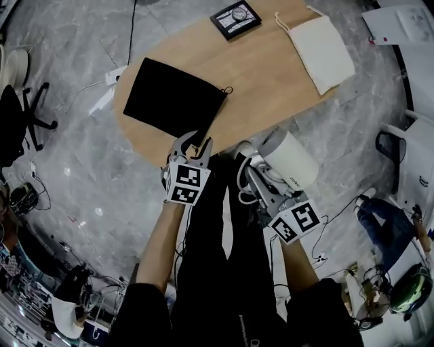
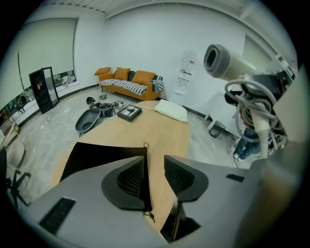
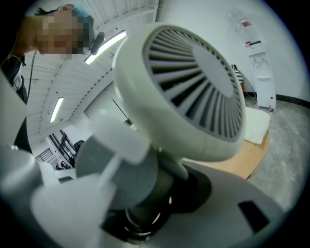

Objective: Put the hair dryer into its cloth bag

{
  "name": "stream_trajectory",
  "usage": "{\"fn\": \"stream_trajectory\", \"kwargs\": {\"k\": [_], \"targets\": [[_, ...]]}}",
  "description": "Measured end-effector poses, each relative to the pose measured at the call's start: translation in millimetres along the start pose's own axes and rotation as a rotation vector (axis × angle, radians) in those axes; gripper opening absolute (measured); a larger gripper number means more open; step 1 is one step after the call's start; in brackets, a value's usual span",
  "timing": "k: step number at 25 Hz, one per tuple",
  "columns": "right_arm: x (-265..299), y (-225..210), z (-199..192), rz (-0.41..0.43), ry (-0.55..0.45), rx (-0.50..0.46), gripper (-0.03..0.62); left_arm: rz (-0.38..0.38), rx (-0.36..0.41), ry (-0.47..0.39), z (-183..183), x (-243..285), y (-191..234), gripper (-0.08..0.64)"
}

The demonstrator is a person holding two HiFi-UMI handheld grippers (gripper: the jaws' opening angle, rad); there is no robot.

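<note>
A flat black cloth bag (image 1: 173,98) lies on the left end of the oval wooden table (image 1: 271,88), its drawstring at the right corner. My left gripper (image 1: 195,144) hovers over the bag's near right edge. In the left gripper view the jaws (image 2: 155,160) stand apart, with the bag's edge (image 2: 97,157) and cord running along the left pad, unpressed. My right gripper (image 1: 256,171) is shut on the handle of the white hair dryer (image 1: 290,160), held off the table's near edge. The dryer's grille (image 3: 193,92) fills the right gripper view, and its looped cord hangs beside the handle.
A white cloth bag (image 1: 322,51) and a black framed item (image 1: 235,18) lie at the table's far end. An office chair (image 1: 13,115) stands on the marble floor at left. A person in jeans (image 1: 386,223) is at right. Cables trail on the floor.
</note>
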State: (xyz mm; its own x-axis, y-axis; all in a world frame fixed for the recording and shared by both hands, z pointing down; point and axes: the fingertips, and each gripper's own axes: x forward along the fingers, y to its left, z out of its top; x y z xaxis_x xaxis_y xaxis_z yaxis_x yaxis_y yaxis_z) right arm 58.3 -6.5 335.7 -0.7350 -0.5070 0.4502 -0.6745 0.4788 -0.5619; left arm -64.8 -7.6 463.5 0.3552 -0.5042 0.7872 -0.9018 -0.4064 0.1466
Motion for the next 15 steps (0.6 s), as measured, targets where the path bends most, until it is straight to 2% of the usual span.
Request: {"fn": "stream_trajectory", "kwargs": {"k": [4, 8, 10, 15], "targets": [[8.0, -24.8, -27.9, -0.006, 0.035, -0.022, 0.222, 0.019, -0.006, 0.029, -21.1, 43.4, 7.4, 0.165], [21.3, -48.4, -60.3, -0.029, 0.040, 0.021, 0.222, 0.043, 0.022, 0.073, -42.9, 86.5, 17.3, 0.198], [27.2, -58.3, -71.5, -0.034, 0.044, 0.021, 0.222, 0.077, 0.043, 0.067, -45.7, 104.1, 23.2, 0.225], [42.7, -76.4, -87.7, -0.029, 0.046, 0.021, 0.222, 0.136, 0.036, 0.044, -39.7, 141.9, 36.9, 0.261]]}}
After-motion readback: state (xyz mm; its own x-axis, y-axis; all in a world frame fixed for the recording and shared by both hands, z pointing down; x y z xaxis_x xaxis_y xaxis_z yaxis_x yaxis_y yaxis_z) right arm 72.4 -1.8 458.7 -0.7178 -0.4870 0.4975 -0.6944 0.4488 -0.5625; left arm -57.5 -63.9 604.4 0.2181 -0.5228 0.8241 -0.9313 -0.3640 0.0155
